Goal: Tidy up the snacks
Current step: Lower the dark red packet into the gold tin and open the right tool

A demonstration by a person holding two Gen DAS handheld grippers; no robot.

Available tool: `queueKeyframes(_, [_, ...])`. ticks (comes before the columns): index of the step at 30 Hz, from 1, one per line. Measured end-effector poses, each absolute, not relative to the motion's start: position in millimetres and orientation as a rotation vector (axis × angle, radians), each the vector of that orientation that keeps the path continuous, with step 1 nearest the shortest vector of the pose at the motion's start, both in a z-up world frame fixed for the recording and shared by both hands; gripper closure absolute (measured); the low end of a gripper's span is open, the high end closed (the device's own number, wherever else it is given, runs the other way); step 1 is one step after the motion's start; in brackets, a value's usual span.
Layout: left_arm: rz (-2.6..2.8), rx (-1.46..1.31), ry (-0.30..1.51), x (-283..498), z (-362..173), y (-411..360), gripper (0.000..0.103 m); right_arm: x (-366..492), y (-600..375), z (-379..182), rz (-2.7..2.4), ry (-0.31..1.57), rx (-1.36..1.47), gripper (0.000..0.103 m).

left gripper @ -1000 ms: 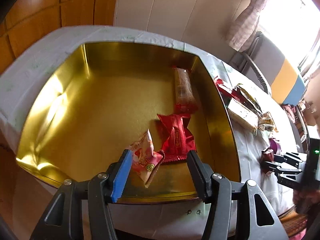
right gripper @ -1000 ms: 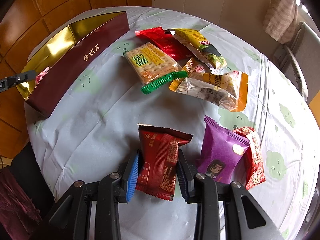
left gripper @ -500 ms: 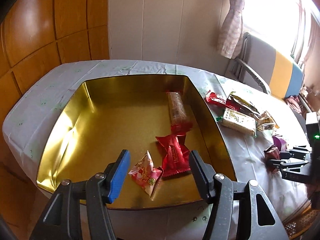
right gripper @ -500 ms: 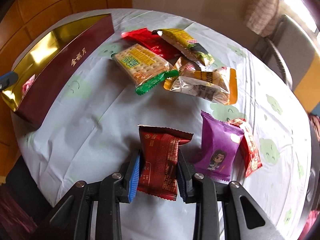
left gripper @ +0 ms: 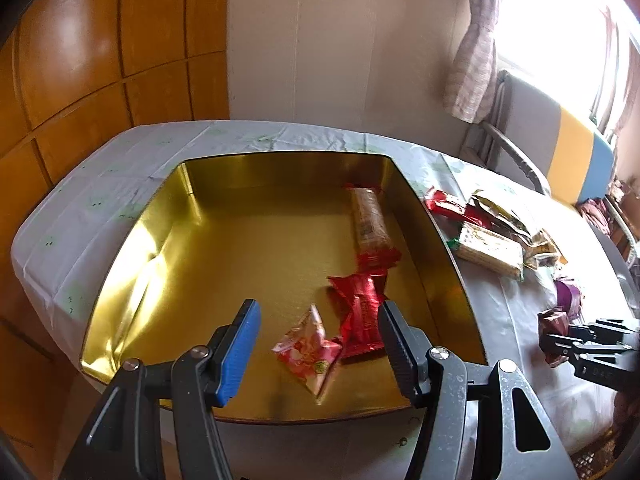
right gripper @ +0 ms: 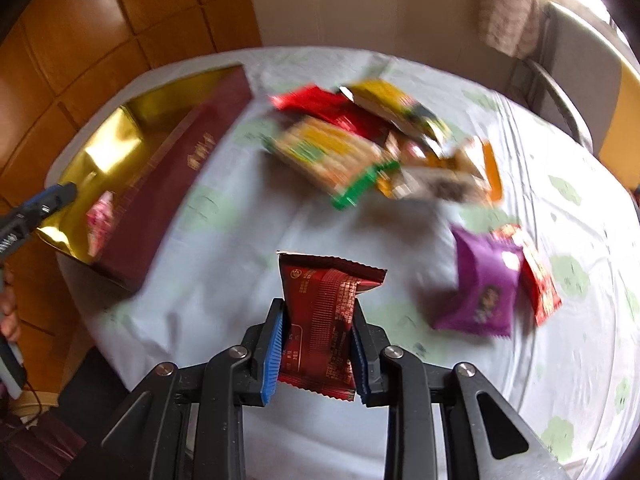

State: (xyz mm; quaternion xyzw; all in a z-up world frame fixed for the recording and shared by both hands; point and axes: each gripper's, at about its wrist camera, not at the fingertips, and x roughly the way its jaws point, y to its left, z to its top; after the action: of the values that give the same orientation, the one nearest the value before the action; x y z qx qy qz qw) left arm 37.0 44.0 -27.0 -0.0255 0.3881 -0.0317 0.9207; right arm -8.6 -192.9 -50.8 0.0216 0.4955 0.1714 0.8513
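Observation:
My right gripper pinches a dark red snack packet between its pads, held upright above the tablecloth, and its jaws are still closing. My left gripper hangs open over the near end of the gold-lined box with nothing between its fingers. On the box floor lie a pink packet, a red packet and a long biscuit packet. In the left wrist view the right gripper sits at the far right with the dark packet.
Loose snacks lie on the tablecloth: a cracker pack, a yellow pack, a red pack, an orange-edged pack, a purple packet and a small red one. The box's maroon wall stands left. A chair is behind the table.
The right gripper has squeezed tighter on the dark red packet and lifted it a little, swinging its view. The left gripper has tilted up from the box; the pink packet now lies free of its blue finger.

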Motion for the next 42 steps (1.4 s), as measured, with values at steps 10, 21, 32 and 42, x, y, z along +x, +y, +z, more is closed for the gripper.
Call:
queueKeyframes(10, [0.017, -0.064, 0.764, 34, -24, 67, 0.042, 3, -146, 11, 0.502, 0.903, 0.024, 0.074])
queueKeyframes(21, [0.094, -0.098, 0.747, 34, -23, 96, 0.042, 29, -46, 24, 0.666, 0.930, -0.137, 0.074])
queueKeyframes(32, [0.121, -0.135, 0.758, 32, -30, 111, 0.042, 28, -16, -16, 0.657, 1.018, -0.289, 0.069])
queueKeyframes(42, [0.085, -0.107, 0.761, 28, -28, 96, 0.042, 18, -67, 7, 0.589, 0.925, -0.145, 0.066])
